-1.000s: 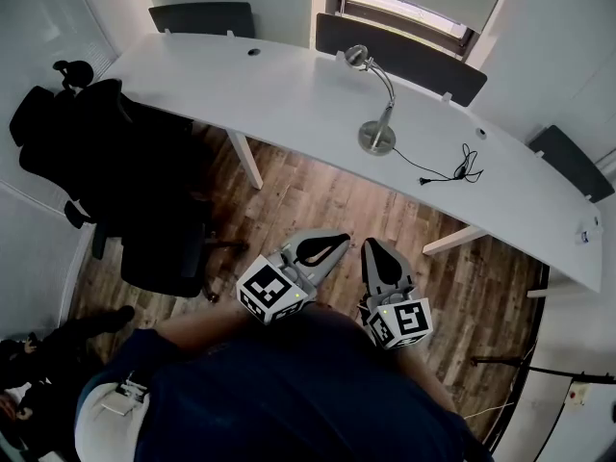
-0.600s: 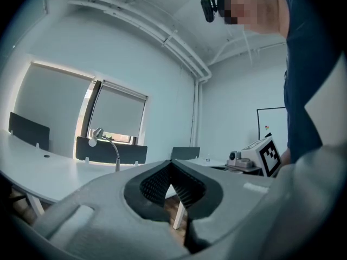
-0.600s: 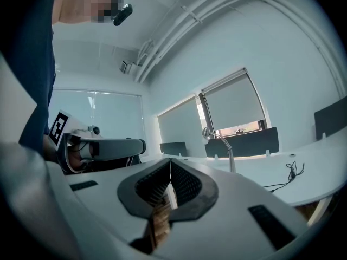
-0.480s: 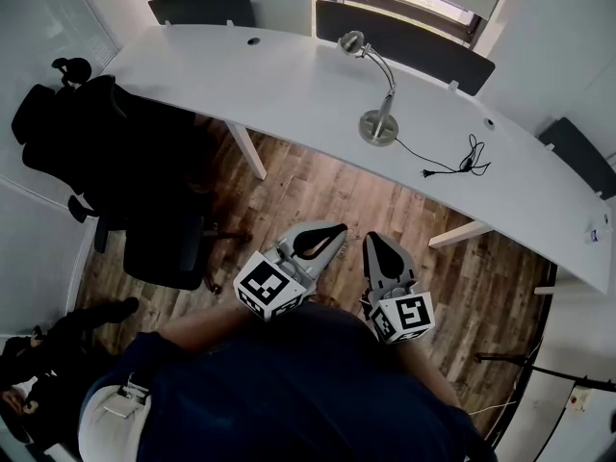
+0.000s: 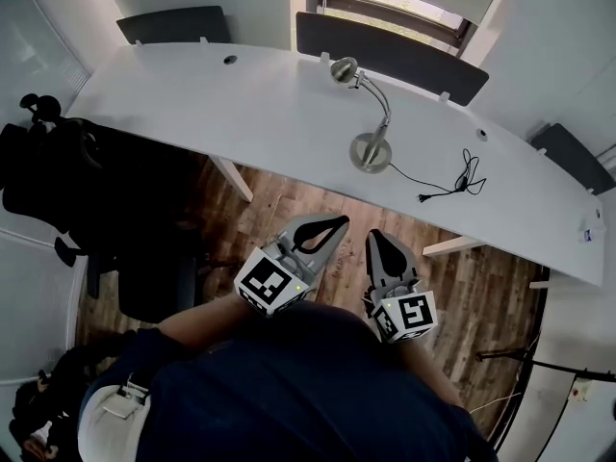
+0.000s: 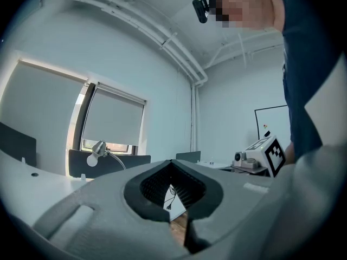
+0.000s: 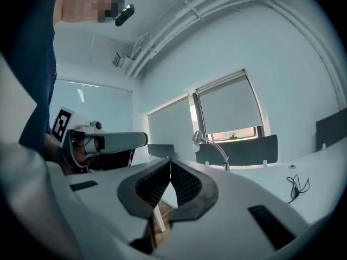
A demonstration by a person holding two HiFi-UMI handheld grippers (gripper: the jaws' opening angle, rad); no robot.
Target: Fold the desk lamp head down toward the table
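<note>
The left tongs (image 5: 332, 223) and right tongs (image 5: 378, 237) are clenched, empty. The lamp (image 5: 372, 150) ahead of them has drawn nearer (still well apart), so folding hasn't begun.

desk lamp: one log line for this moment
desk lamp: standing on desk, head up, untouched | left gripper: shut, empty | right gripper: shut, empty

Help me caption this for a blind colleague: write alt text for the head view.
Seen from above, a person holds the left gripper and right gripper, both shut and empty, over wood floor short of a curved white desk. On the desk stands a silver gooseneck desk lamp, head raised, its black cord lying loose beside it.
</note>
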